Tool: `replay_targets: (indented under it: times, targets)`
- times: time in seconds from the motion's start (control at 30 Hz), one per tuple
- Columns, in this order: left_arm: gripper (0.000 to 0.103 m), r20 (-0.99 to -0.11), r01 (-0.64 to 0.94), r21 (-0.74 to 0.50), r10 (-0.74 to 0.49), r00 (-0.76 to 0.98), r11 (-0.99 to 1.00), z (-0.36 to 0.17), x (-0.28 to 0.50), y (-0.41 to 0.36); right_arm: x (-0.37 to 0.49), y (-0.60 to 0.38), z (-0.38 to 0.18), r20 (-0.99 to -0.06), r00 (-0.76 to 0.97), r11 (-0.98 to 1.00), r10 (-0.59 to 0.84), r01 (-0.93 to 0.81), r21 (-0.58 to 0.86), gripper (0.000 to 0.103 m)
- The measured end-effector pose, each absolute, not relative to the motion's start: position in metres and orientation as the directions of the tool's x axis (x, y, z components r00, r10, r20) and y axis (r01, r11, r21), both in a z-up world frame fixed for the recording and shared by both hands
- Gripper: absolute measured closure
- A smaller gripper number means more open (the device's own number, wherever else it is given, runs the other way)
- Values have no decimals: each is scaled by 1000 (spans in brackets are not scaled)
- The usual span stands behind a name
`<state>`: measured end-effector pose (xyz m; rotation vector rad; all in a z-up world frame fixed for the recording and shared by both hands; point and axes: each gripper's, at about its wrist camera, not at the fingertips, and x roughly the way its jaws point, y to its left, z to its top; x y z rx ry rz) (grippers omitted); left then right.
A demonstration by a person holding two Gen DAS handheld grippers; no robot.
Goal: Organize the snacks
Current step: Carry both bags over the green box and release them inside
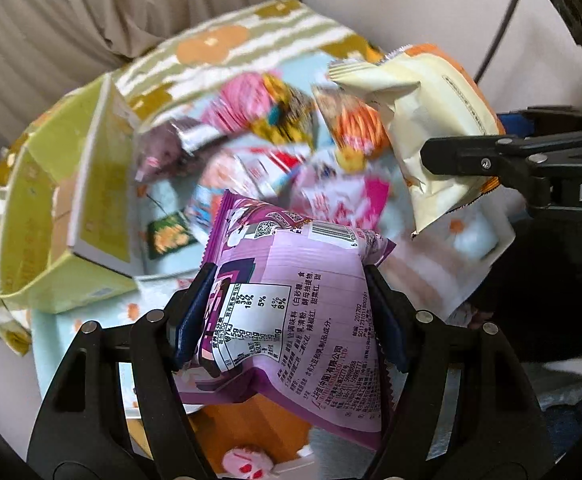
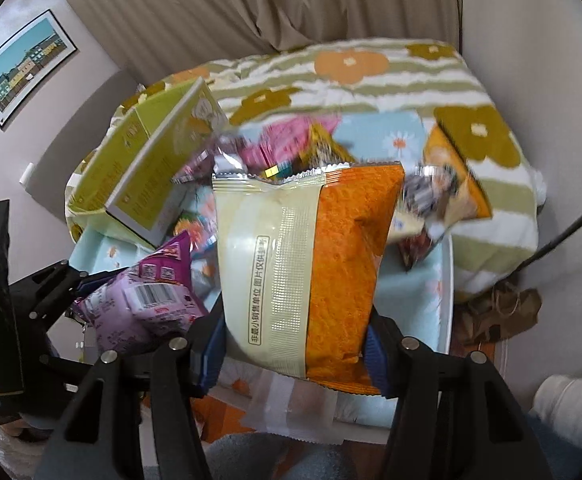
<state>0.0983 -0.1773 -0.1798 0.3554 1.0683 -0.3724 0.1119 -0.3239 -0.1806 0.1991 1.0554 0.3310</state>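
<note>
Nearest the left wrist camera, the left gripper [image 1: 291, 316] is clamped across the middle of a purple snack packet [image 1: 291, 300], blue pads pressing both sides so the film bulges between them. Beside it, the right gripper [image 2: 295, 344] pinches the lower part of a cream-and-orange packet [image 2: 311, 264] in the same way. Both packets hang clear above the heap of loose snacks [image 1: 259, 152] on the flowered cloth [image 1: 219, 48], with the open yellow-green box [image 1: 51, 200] to the left of the pile. Judged from this, the step is carrying two picked packets to where they belong, probably the box. Doing it well means keeping the squeeze gentle so the contents are not crushed, holding the two packets apart so they do not snag, and lowering each flat rather than dropping it on edge. Readable print: the purple packet shows a barcode, a QR code, a nutrition table with percentages such as 5% and 18%, and Chinese company text ending in 有限公司. The cream packet carries a vertical Chinese line, roughly 非最小销售单位 图片仅供参考. White letters "DA" appear on the right gripper's body.
</note>
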Motion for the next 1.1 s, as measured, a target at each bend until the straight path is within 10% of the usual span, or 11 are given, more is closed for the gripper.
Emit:
replay_targets:
  times: [0.67,1.1]
  targets:
    - [34,-775,306,82,-132,619,948,-80,230,15,226,-170,-93,-769,566,953,297,-228,200,49]
    - [34,-833,320,63,-127,539,945,-134,363,130,315,-53,-111,-787,535,951,308,-182,249,49]
